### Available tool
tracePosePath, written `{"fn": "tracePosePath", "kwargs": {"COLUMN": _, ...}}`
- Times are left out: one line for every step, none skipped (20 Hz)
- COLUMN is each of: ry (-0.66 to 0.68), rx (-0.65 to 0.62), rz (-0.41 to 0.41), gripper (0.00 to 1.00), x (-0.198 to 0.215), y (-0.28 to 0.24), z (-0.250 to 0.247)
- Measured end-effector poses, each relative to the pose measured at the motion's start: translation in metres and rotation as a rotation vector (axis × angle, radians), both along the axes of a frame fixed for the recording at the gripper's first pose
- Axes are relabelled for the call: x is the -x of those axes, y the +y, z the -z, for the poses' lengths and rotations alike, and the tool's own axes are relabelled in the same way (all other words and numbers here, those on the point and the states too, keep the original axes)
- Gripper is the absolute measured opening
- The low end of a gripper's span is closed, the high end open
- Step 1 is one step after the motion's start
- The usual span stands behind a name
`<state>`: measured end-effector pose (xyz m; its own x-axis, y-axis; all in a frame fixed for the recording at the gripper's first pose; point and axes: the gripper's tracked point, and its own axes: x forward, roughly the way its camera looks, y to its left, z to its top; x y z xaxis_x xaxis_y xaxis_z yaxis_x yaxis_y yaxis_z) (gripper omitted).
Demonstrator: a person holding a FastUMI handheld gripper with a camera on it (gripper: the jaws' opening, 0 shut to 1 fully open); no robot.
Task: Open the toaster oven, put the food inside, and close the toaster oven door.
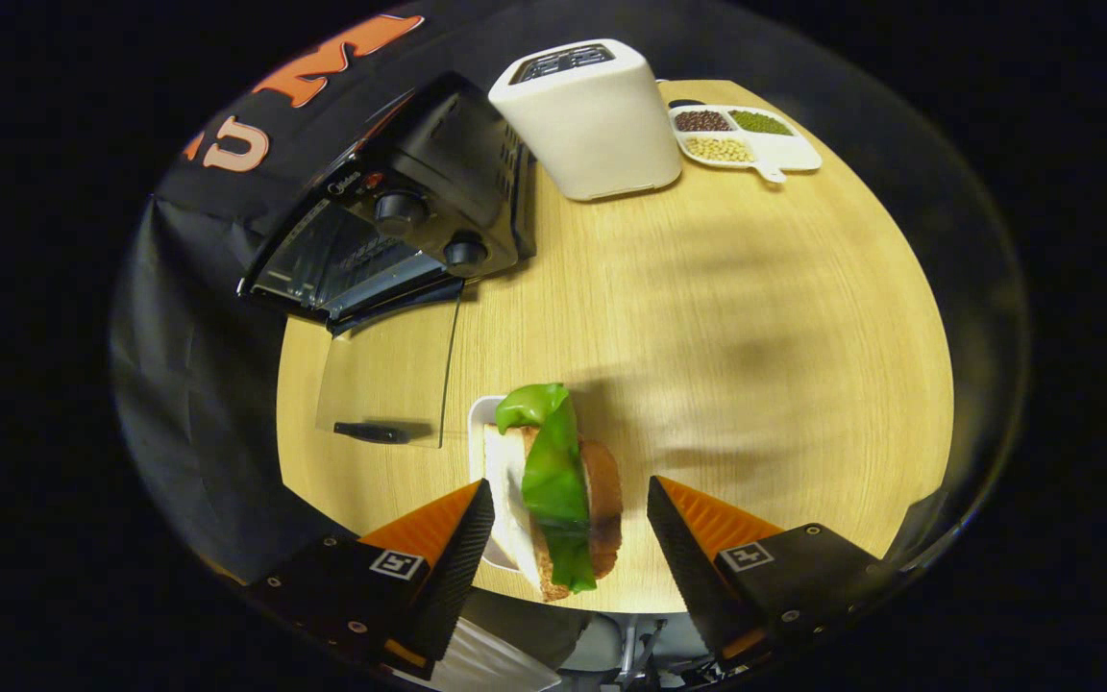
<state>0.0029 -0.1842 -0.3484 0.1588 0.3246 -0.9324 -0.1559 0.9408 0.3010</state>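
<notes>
A round wooden table (707,317) holds a black toaster oven (400,216), its glass door (385,384) already folded down flat, ready for loading. Nearer, a sandwich (558,495) with green lettuce sits on a small white dish (479,423), between the gripper's (570,524) spread fingers, neither finger touching it.

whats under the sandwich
A white dish lies under the sandwich, its rim showing beside the bread. The rest is covered. The open gripper straddles the sandwich without pressing it.
</notes>
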Motion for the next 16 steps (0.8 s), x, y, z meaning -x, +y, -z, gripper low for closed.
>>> {"fn": "tracePosePath", "kwargs": {"ry": 0.01, "rx": -0.004, "rz": -0.009, "gripper": 0.91, "x": 0.0, "y": 0.003, "z": 0.001}}
{"fn": "tracePosePath", "kwargs": {"ry": 0.018, "rx": -0.006, "rz": -0.017, "gripper": 0.81, "x": 0.001, "y": 0.003, "z": 0.001}}
{"fn": "tracePosePath", "kwargs": {"ry": 0.02, "rx": 0.003, "rz": -0.02, "gripper": 0.75, "x": 0.0, "y": 0.0, "z": 0.002}}
{"fn": "tracePosePath", "kwargs": {"ry": 0.031, "rx": -0.006, "rz": -0.007, "gripper": 0.64, "x": 0.001, "y": 0.0, "z": 0.001}}
{"fn": "tracePosePath", "kwargs": {"ry": 0.037, "rx": -0.018, "rz": 0.01, "gripper": 0.59, "x": 0.0, "y": 0.002, "z": -0.002}}
{"fn": "tracePosePath", "kwargs": {"ry": 0.032, "rx": -0.035, "rz": 0.019, "gripper": 0.52, "x": -0.001, "y": 0.005, "z": -0.005}}
{"fn": "tracePosePath", "kwargs": {"ry": 0.027, "rx": -0.043, "rz": 0.025, "gripper": 0.46, "x": -0.001, "y": 0.007, "z": -0.008}}
{"fn": "tracePosePath", "kwargs": {"ry": 0.022, "rx": -0.04, "rz": 0.027, "gripper": 0.37, "x": 0.0, "y": 0.008, "z": -0.012}}
{"fn": "tracePosePath", "kwargs": {"ry": 0.017, "rx": -0.024, "rz": 0.018, "gripper": 0.34, "x": 0.003, "y": 0.008, "z": -0.015}}
{"fn": "tracePosePath", "kwargs": {"ry": 0.019, "rx": -0.006, "rz": 0.012, "gripper": 0.3, "x": 0.007, "y": 0.007, "z": -0.019}}
{"fn": "tracePosePath", "kwargs": {"ry": 0.012, "rx": 0.013, "rz": 0.014, "gripper": 0.3, "x": 0.009, "y": 0.006, "z": -0.023}}
{"fn": "tracePosePath", "kwargs": {"ry": -0.003, "rx": 0.022, "rz": 0.019, "gripper": 0.3, "x": 0.008, "y": 0.006, "z": -0.031}}
{"fn": "tracePosePath", "kwargs": {"ry": -0.023, "rx": 0.018, "rz": 0.03, "gripper": 0.3, "x": 0.006, "y": 0.007, "z": -0.039}}
{"fn": "tracePosePath", "kwargs": {"ry": -0.046, "rx": 0.01, "rz": 0.047, "gripper": 0.3, "x": 0.002, "y": 0.008, "z": -0.049}}
{"fn": "tracePosePath", "kwargs": {"ry": -0.068, "rx": -0.001, "rz": 0.067, "gripper": 0.3, "x": -0.002, "y": 0.01, "z": -0.059}}
{"fn": "tracePosePath", "kwargs": {"ry": -0.092, "rx": -0.016, "rz": 0.086, "gripper": 0.3, "x": -0.005, "y": 0.013, "z": -0.07}}
